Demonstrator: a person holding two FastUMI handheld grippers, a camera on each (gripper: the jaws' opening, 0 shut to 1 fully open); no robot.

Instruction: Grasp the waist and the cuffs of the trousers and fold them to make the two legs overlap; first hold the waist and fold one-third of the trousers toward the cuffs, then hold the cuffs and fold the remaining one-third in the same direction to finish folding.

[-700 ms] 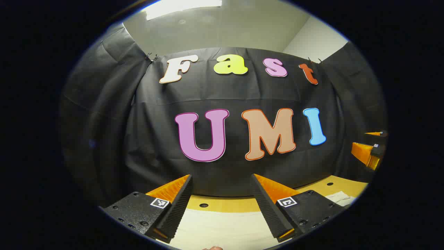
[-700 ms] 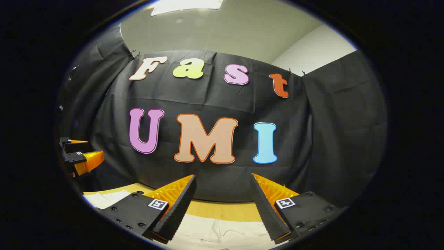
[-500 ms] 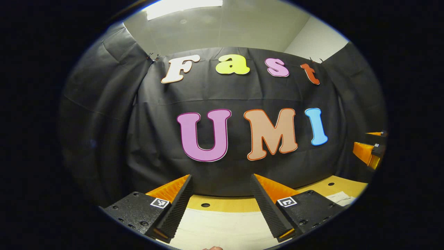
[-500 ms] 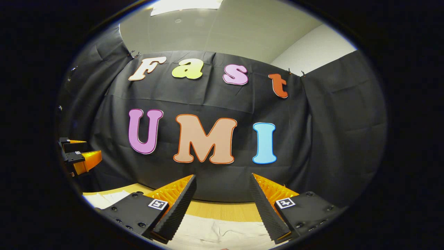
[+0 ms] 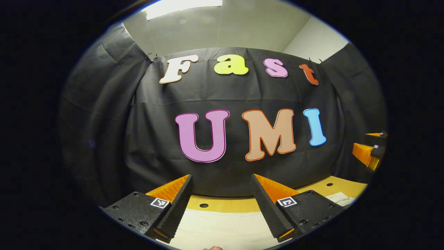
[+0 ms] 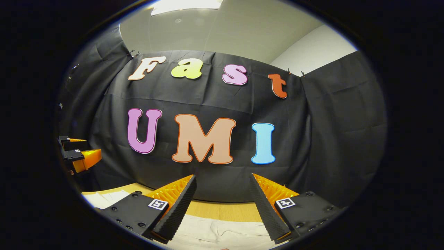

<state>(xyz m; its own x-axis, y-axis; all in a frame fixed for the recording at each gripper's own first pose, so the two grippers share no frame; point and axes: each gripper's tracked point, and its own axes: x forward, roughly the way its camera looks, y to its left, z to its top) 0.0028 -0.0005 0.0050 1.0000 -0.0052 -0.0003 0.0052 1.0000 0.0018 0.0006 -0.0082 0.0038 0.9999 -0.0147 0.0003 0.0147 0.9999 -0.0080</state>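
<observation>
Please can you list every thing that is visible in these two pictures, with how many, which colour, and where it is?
pale cream cloth trousers: one, cream, lying on the table under both grippers; which end is which I cannot tell.
yellow wooden table: one, yellow-brown with small dark holes, in front of the cloth wall.
black cloth booth wall: one, black, behind and beside the table.
white ceiling with light panel: one, white, above the wall.
left gripper: one, jaws open, above the trousers in the left gripper view; also at the left edge of the right gripper view.
right gripper: one, jaws open, above the trousers in the right gripper view; also at the right edge of the left gripper view.
</observation>
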